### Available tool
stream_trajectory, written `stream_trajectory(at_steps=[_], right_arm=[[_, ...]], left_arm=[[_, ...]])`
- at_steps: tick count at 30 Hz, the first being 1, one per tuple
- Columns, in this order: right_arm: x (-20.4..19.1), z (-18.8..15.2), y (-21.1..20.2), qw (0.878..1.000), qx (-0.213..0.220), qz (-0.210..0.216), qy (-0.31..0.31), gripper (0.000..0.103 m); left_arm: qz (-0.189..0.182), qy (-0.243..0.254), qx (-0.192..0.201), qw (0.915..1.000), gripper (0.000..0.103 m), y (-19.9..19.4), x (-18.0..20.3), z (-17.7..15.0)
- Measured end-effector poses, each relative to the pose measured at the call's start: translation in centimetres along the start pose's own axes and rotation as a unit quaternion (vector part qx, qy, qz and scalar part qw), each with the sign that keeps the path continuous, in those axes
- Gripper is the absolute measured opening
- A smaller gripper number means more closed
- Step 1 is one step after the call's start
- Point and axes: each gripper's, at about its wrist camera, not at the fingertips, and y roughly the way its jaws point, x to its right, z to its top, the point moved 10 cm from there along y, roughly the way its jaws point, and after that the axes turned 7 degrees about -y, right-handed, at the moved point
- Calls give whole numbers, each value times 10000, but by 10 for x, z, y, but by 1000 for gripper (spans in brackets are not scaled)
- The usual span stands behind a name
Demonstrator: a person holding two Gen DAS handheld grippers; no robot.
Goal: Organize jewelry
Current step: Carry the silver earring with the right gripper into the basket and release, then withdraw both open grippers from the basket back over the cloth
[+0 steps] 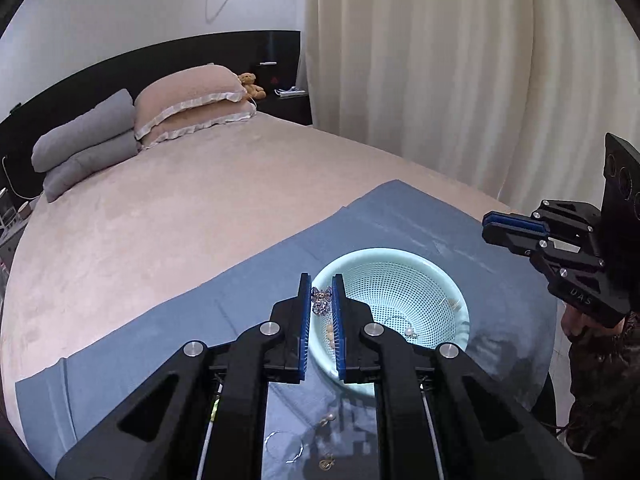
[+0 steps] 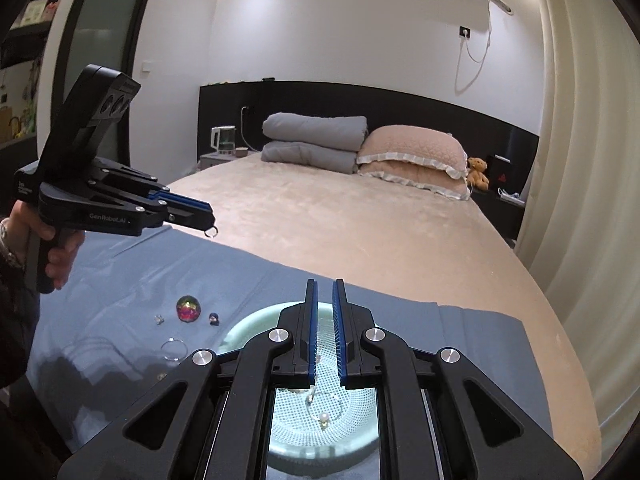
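Observation:
My left gripper [image 1: 321, 294] is shut on a sparkly crystal ring [image 1: 321, 300] and holds it above the near rim of a pale blue perforated basket [image 1: 400, 280]. The ring's band hangs under its tips in the right wrist view [image 2: 211, 233]. Several pearl and gold pieces lie inside the basket [image 1: 410, 332]. My right gripper [image 2: 325, 300] hovers over the basket [image 2: 240, 328], jaws a narrow gap apart and empty. It shows at the right of the left wrist view [image 1: 490, 222].
A blue cloth [image 2: 120, 272] covers the bed's near end. On it lie an iridescent gem [image 2: 188, 307], a small dark ring [image 2: 214, 319], a clear stud [image 2: 159, 319] and a wire hoop [image 2: 174, 349]. Pillows and a teddy bear sit at the headboard. Curtains hang at right.

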Motion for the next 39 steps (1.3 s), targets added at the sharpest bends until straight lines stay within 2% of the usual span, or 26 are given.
stream_trajectory(at_steps=[6,11,12,14,16,21,23,25,26,27,29,31,34,36,37,39], right_arm=[[13,-54,40,9977,-444,188,479,8],[12,-95,54,9936,-723,314,806,8],[12,-101,55,9929,-751,334,864,8],[11,-108,56,9917,-791,365,943,9],[10,-112,57,9912,-816,379,972,9],[6,-109,54,9913,-819,412,941,10],[0,-104,51,9920,-769,468,883,11],[-9,-98,49,9928,-709,548,799,11],[-14,-95,49,9930,-683,609,751,17],[-20,-93,49,9933,-661,656,691,29],[-34,-85,51,9939,-613,745,526,42],[-52,-77,53,9941,-580,855,339,45],[-77,-66,56,9936,-505,1011,67,62],[-95,-60,57,9932,-448,1072,-114,82],[-104,-58,59,9927,-428,1109,-199,86],[-120,-56,63,9907,-450,1242,-330,86]], left_arm=[[-281,-148,-713,9969,11,76,21,-36],[-328,-86,-1138,9929,13,114,33,-71],[-340,-86,-1173,9925,16,117,36,-74],[-303,-105,-1200,9923,51,120,36,-81],[-211,-78,-1165,9929,63,121,35,-83],[-151,-91,-1029,9945,66,106,27,-76],[-7,-65,-843,9964,80,88,14,-69],[164,-73,-668,9976,81,67,-4,-64],[262,-116,-612,9977,83,56,-17,-63],[385,-186,-572,9974,86,47,-29,-64],[578,-353,-501,9964,88,30,-55,-67],[731,-543,-478,9947,90,14,-78,-75],[990,-756,-459,9911,93,-4,-109,-93],[1011,-904,-528,9894,95,-10,-123,-109],[1005,-969,-558,9886,96,-12,-129,-116],[1048,-1060,-644,9867,96,-12,-137,-132]])
